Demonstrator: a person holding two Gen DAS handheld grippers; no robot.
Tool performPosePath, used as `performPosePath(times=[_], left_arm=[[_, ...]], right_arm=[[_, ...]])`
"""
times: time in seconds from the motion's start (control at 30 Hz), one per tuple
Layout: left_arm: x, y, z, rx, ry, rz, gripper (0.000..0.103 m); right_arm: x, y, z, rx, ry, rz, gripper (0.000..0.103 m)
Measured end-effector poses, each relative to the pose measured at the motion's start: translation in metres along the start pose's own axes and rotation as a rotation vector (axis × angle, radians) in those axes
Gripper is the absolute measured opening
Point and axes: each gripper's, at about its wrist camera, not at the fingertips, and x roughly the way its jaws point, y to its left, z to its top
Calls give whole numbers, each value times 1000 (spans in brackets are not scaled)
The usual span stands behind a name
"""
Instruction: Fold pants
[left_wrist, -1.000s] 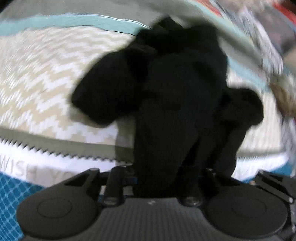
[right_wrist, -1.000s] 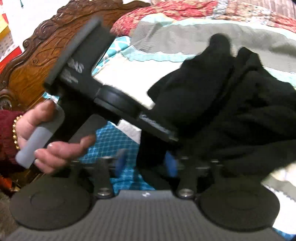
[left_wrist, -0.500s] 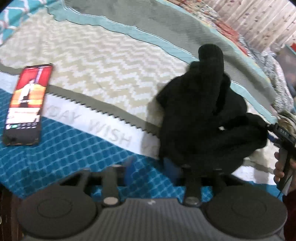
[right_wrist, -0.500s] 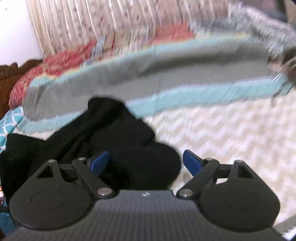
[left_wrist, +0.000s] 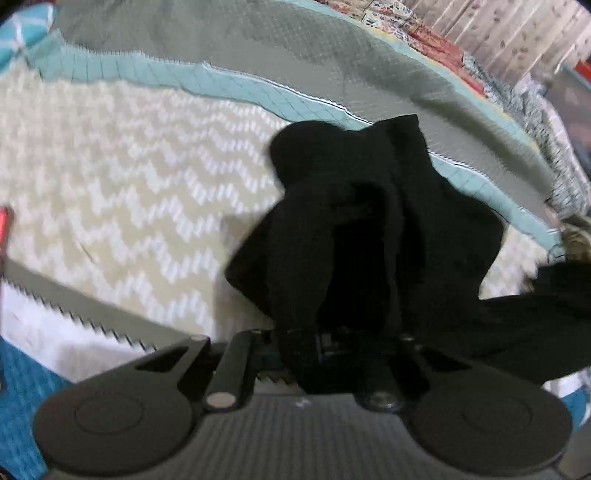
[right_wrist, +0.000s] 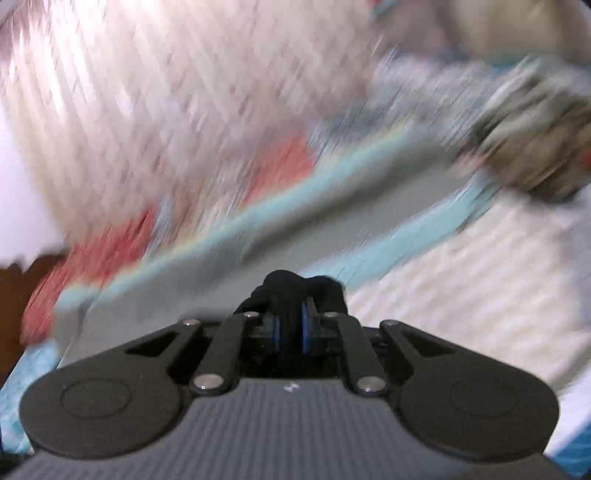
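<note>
Jaws closing on black pants (left_wrist: 369, 229) over quilt (left_wrist: 129, 192)

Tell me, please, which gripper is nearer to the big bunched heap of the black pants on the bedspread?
Left. The left gripper is clamped on the black pants right at the heap's near edge. The right gripper pinches only a small fold of them, with bedspread ahead.

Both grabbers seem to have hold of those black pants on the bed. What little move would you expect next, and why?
Probably drawing the two apart to stretch the cloth flat. The black pants are bunched, and the left hand-held gripper and right hand-held gripper have just closed on the fabric.
</note>
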Motion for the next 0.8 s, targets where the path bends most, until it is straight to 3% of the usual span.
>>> performPosePath(times=[0.03, 0.1, 0.13, 0.27, 0.4, 0.47, 0.5, 0.53, 0.6, 0.73, 0.8], left_arm=[[-4, 2, -5, -11, -4, 0, 11], [-11, 10, -12, -48, -17, -8, 11], [-16, 15, -15, -70, -21, -22, 10], [-45, 33, -34, -114, -50, -63, 10], [-70, 41, -67, -106, -49, -76, 10], [-72, 43, -82, -100, -28, -68, 16], [-74, 44, -87, -95, -21, -50, 28], [-76, 46, -90, -94, -21, -24, 51], [-81, 53, -86, -124, -66, 26, 69], [-77, 56, -58, -131, -137, 45, 96], [-61, 46, -43, -70, -135, 58, 96]], right_arm=[[-12, -9, -3, -10, -2, -61, 23], [-19, -26, -19, -15, 97, -126, 53], [-24, -35, -28, -5, 143, -143, 56], [-37, -55, -63, 43, 256, -240, 60], [-44, -58, -62, 120, 276, -267, 63], [-45, -55, -62, 140, 262, -264, 64], [-47, -53, -61, 145, 256, -261, 64], [-50, -52, -60, 150, 250, -257, 65], [-34, -49, -56, 155, 248, -249, 66], [-10, -59, -55, 136, 220, -258, 66], [-5, -66, -47, 125, 195, -277, 66]])
